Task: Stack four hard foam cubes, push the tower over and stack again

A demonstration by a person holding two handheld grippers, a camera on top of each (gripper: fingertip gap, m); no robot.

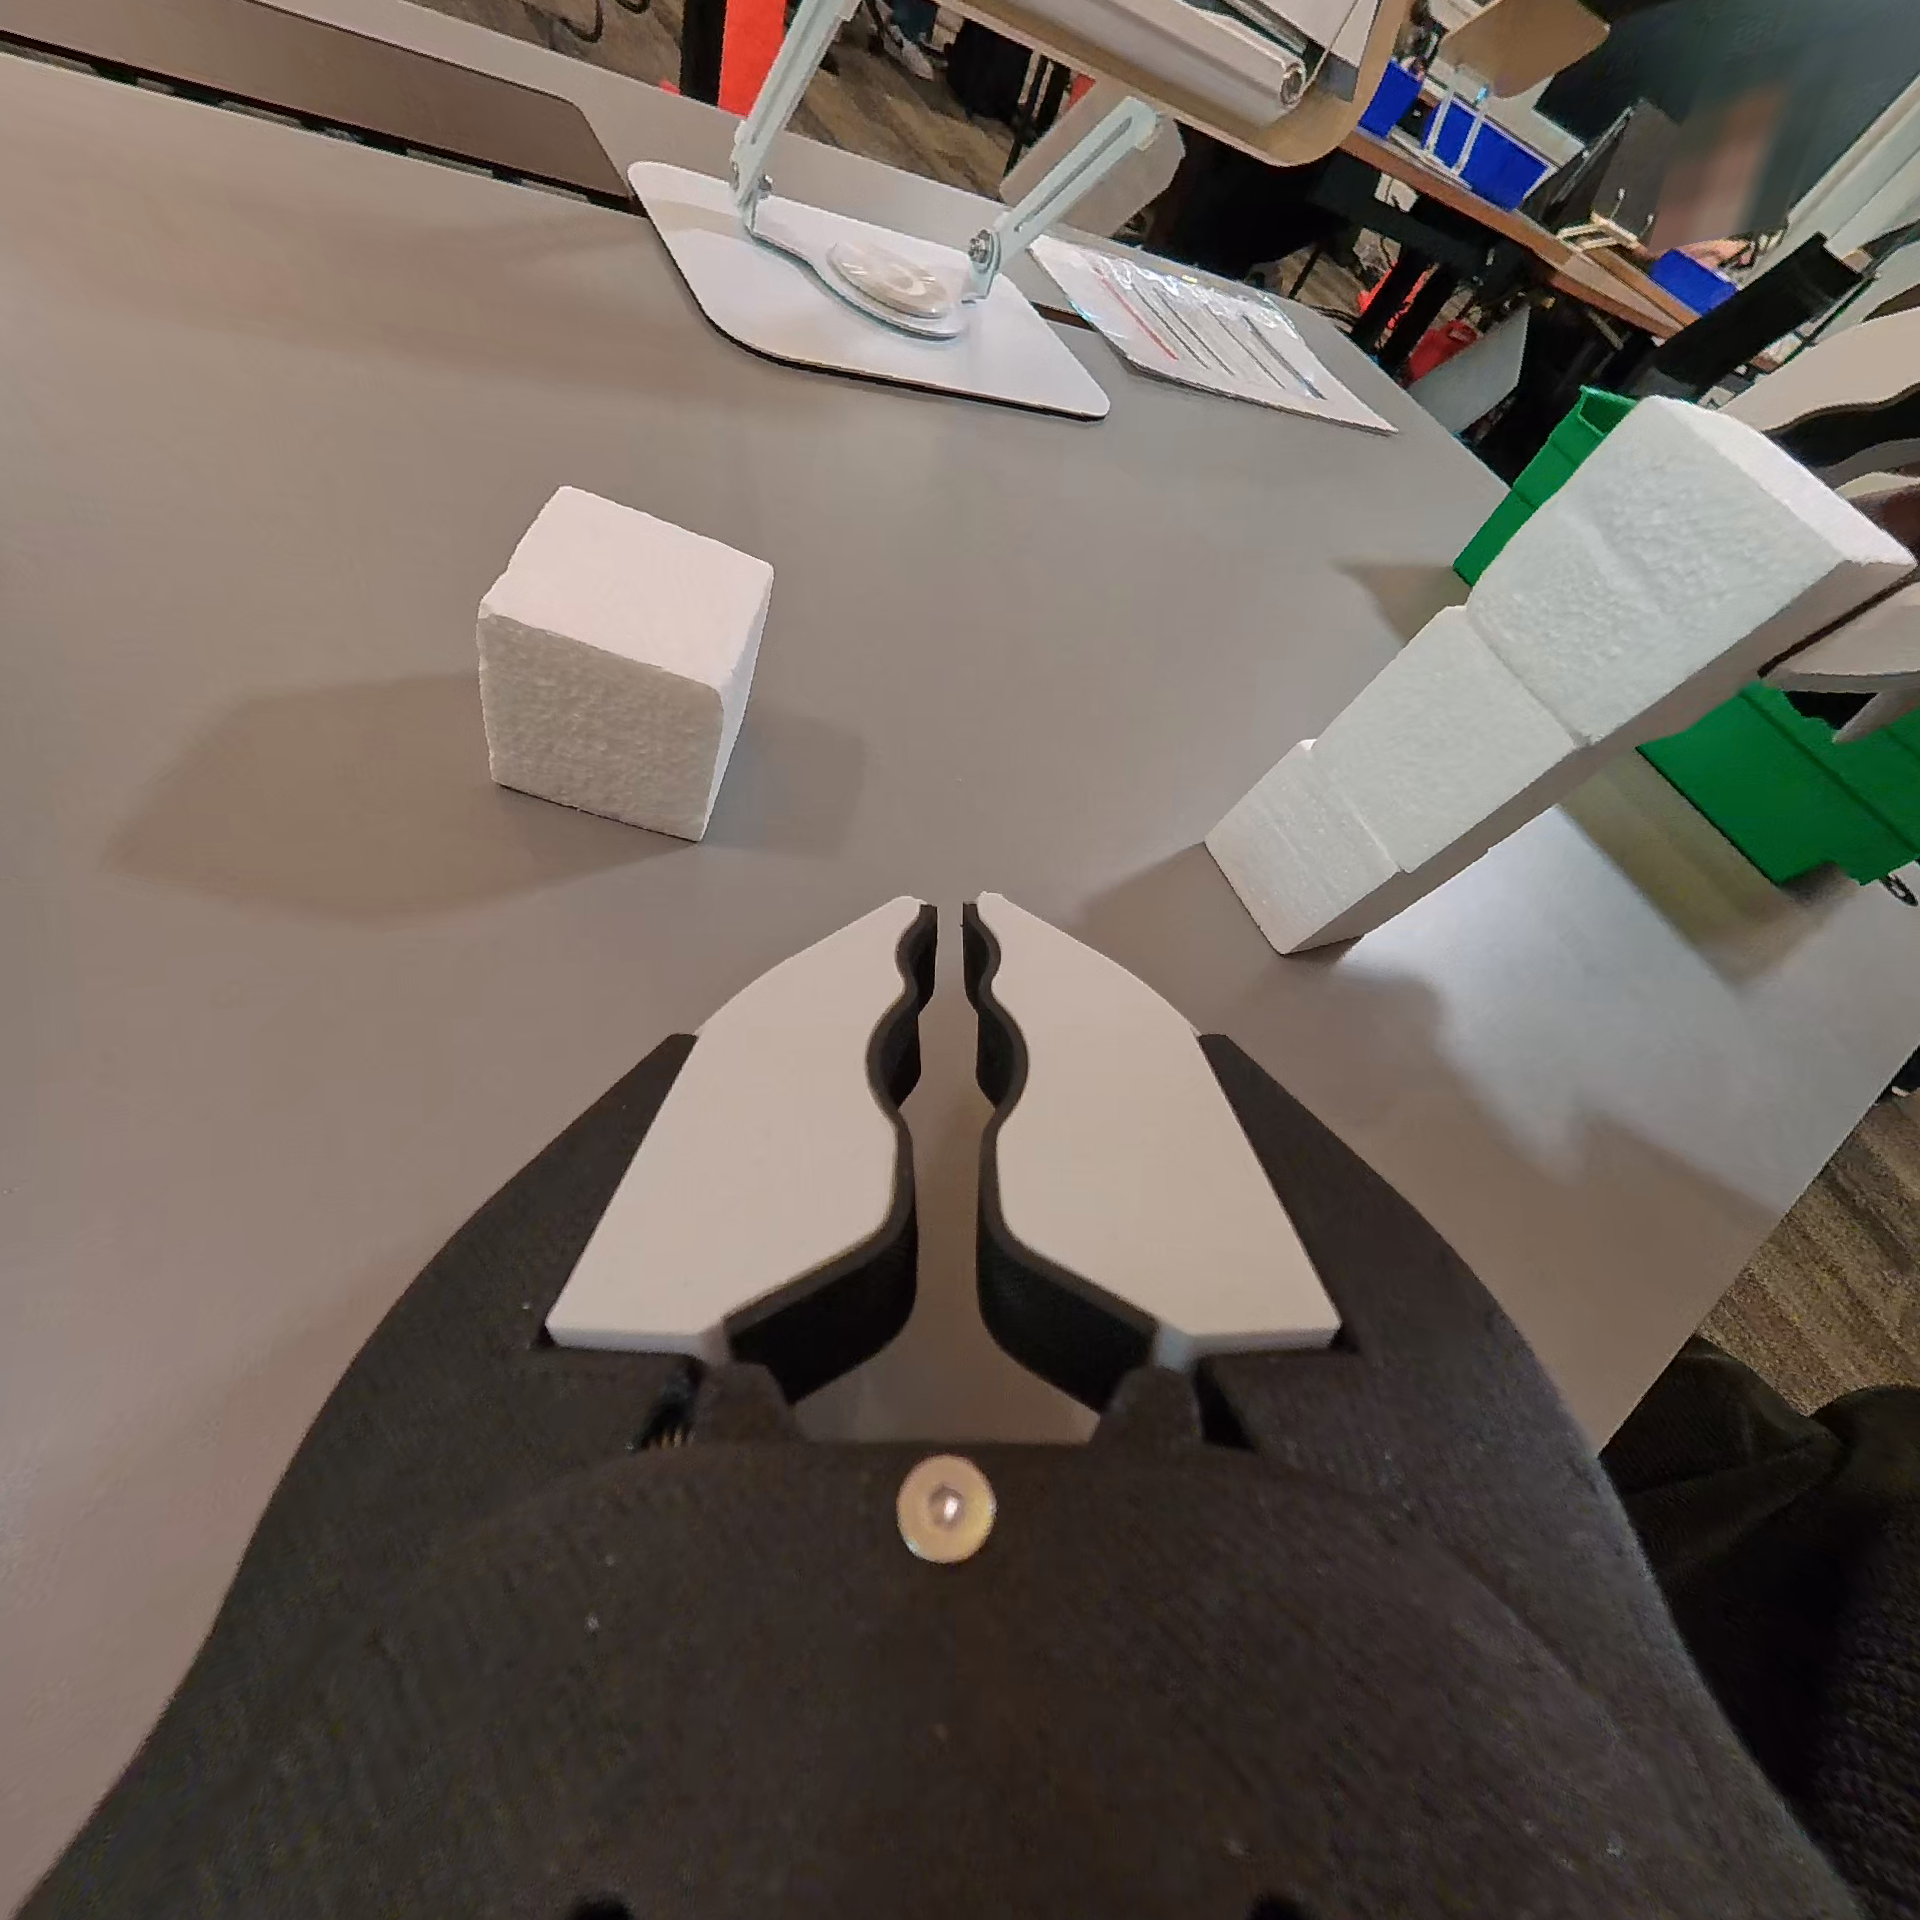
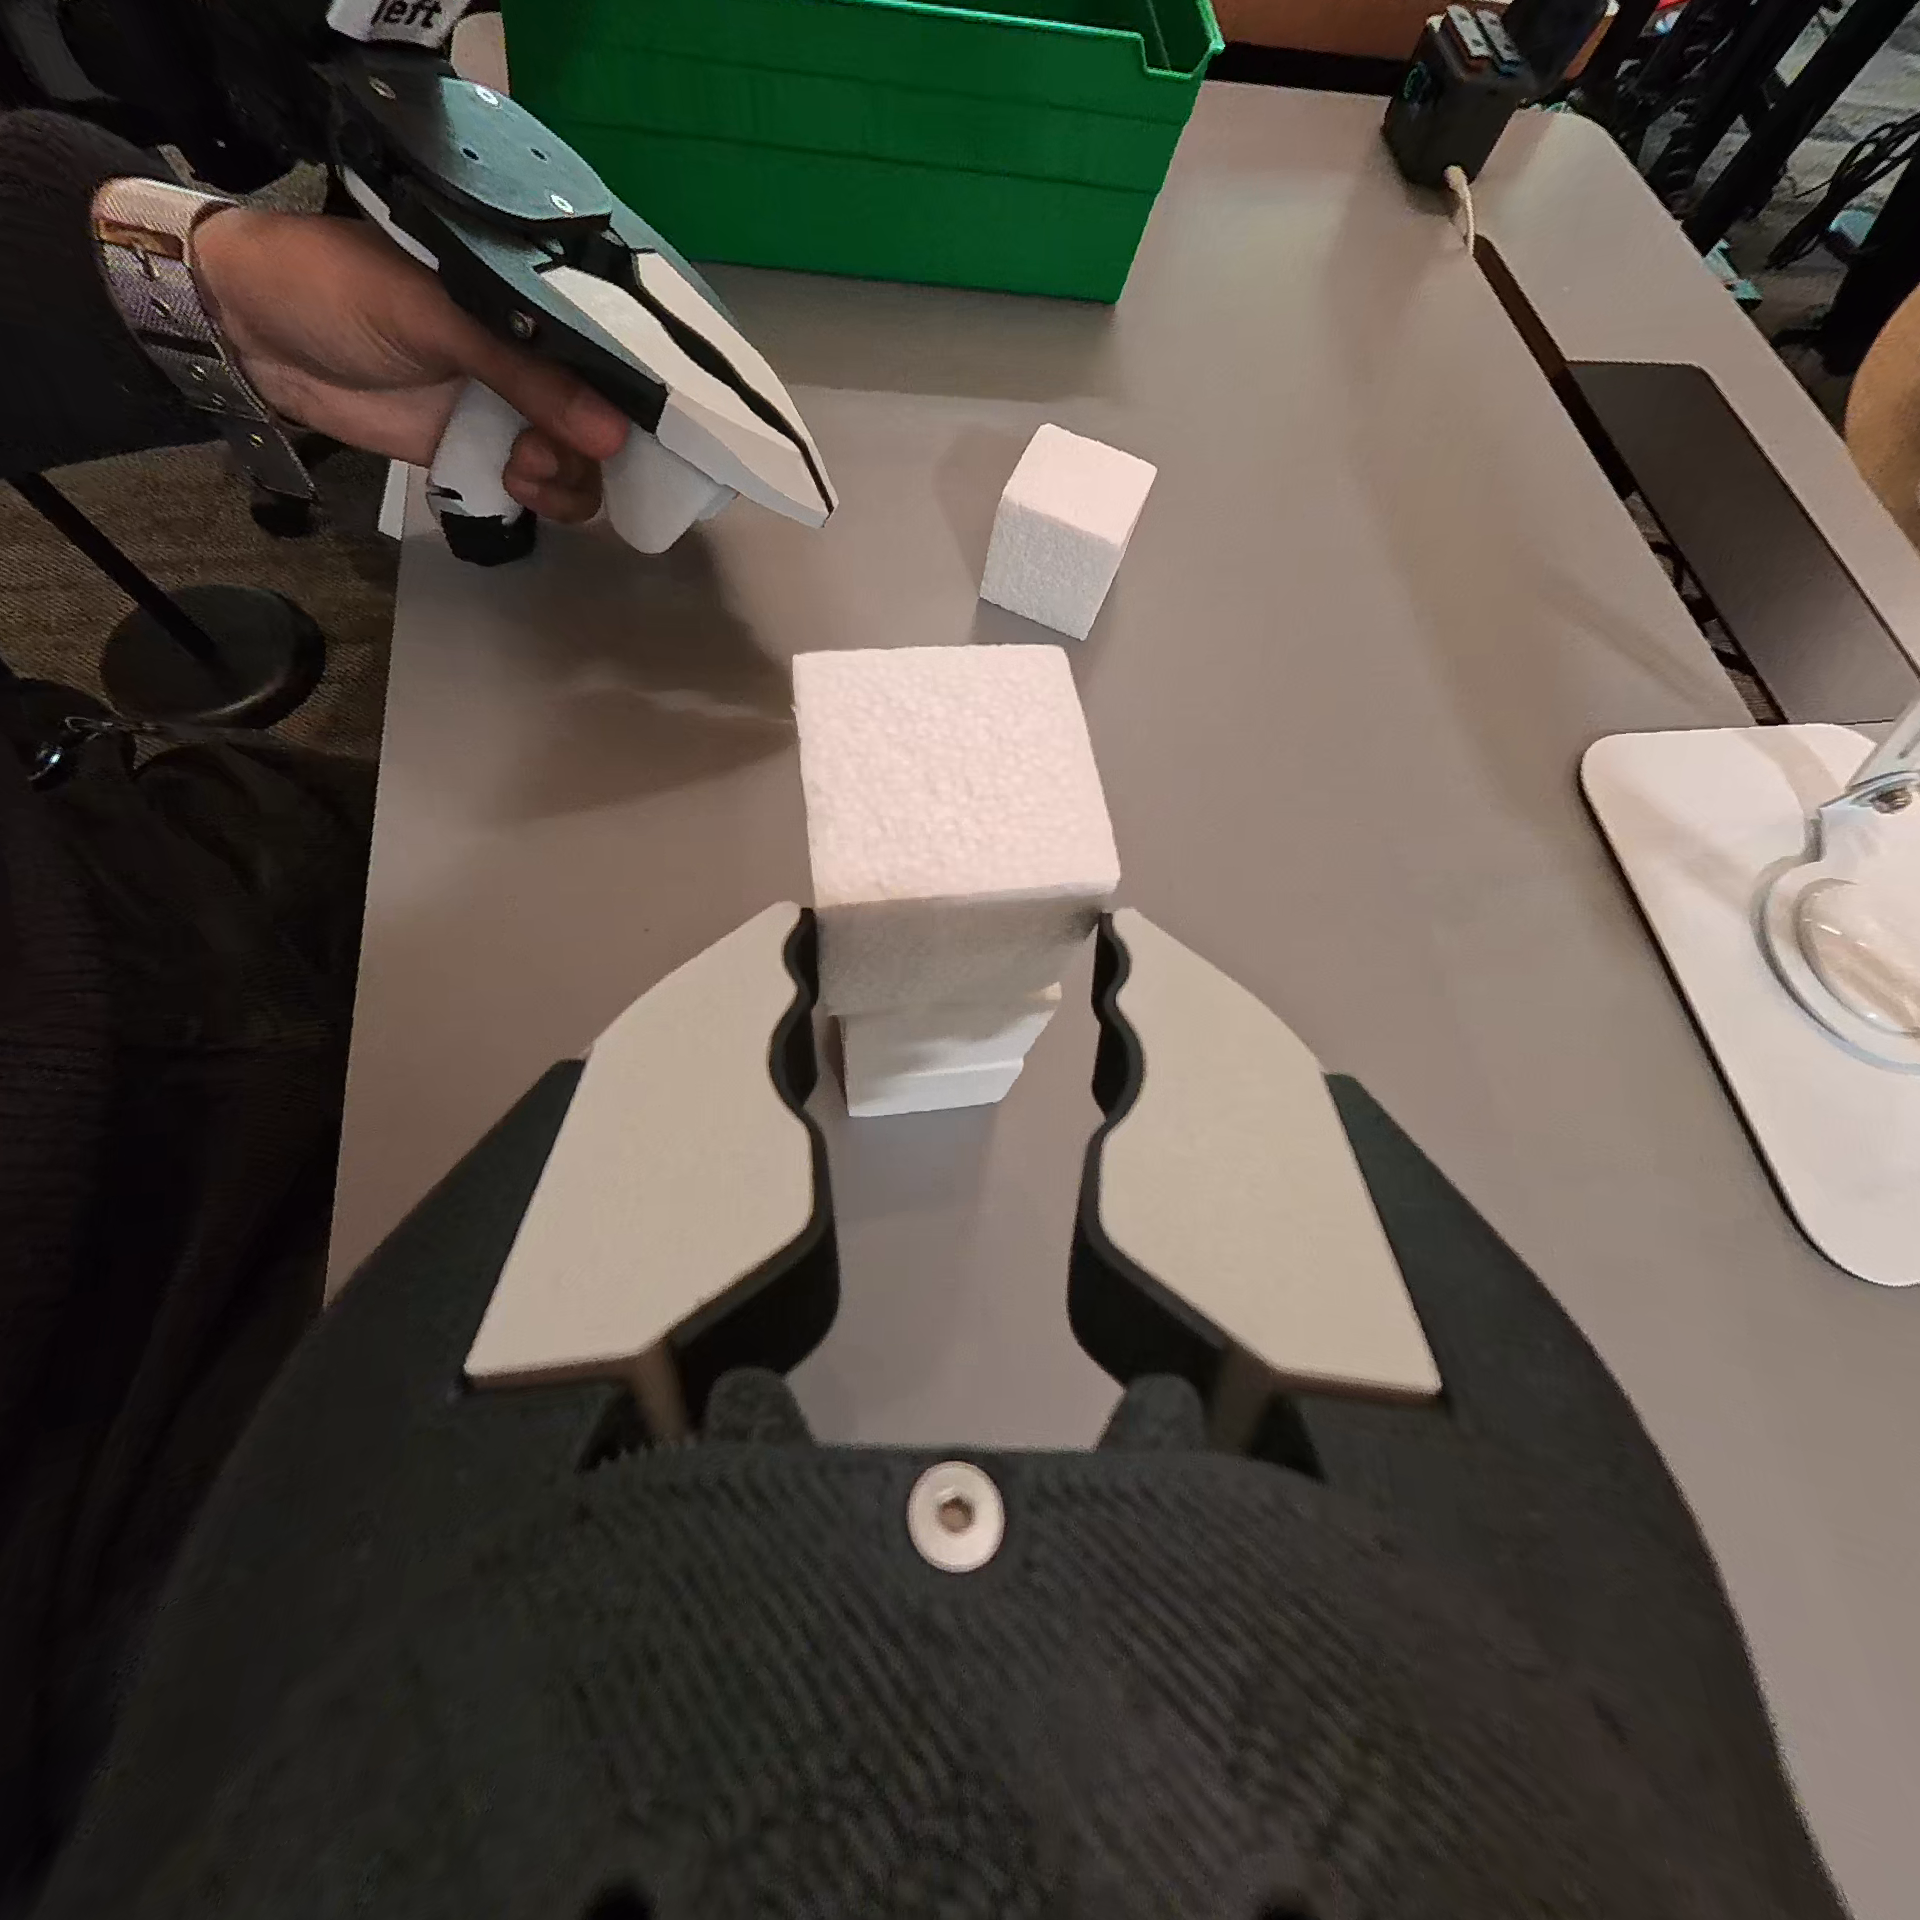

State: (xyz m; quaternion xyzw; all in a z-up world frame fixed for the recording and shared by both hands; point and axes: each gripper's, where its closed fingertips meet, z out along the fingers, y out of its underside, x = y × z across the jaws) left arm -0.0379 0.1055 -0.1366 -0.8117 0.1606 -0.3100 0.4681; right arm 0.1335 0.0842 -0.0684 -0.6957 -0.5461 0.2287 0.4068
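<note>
Three white foam cubes stand stacked on the grey table (image 1: 312, 416). My right gripper (image 2: 954, 925) is closed on the top cube (image 2: 945, 769), its fingertips (image 2: 800, 935) touching both sides. The lower cubes (image 2: 935, 1070) show beneath it. In the left wrist view the stack (image 1: 1444, 727) stands at the right, with the right gripper (image 1: 1860, 644) at the frame edge. A fourth foam cube (image 1: 623, 665) sits alone on the table, also visible in the right wrist view (image 2: 1065, 530). My left gripper (image 1: 949, 909) is shut and empty, hovering left of the stack (image 2: 821, 509).
A green plastic bin (image 2: 831, 135) stands at the table's far end, beyond the stack (image 1: 1766, 790). A white stand base (image 1: 883, 301) with metal arms sits on the table (image 2: 1714, 935). A laminated sheet (image 1: 1205, 322) lies beside it. A black device (image 2: 1455, 104) sits near a corner. The tips of one gripper are about 20 centimetres away from the tips of the other. The stack (image 1: 1444, 727) is closer to my right gripper, around 7 centimetres from its tips; the left tips are 12 centimetres off.
</note>
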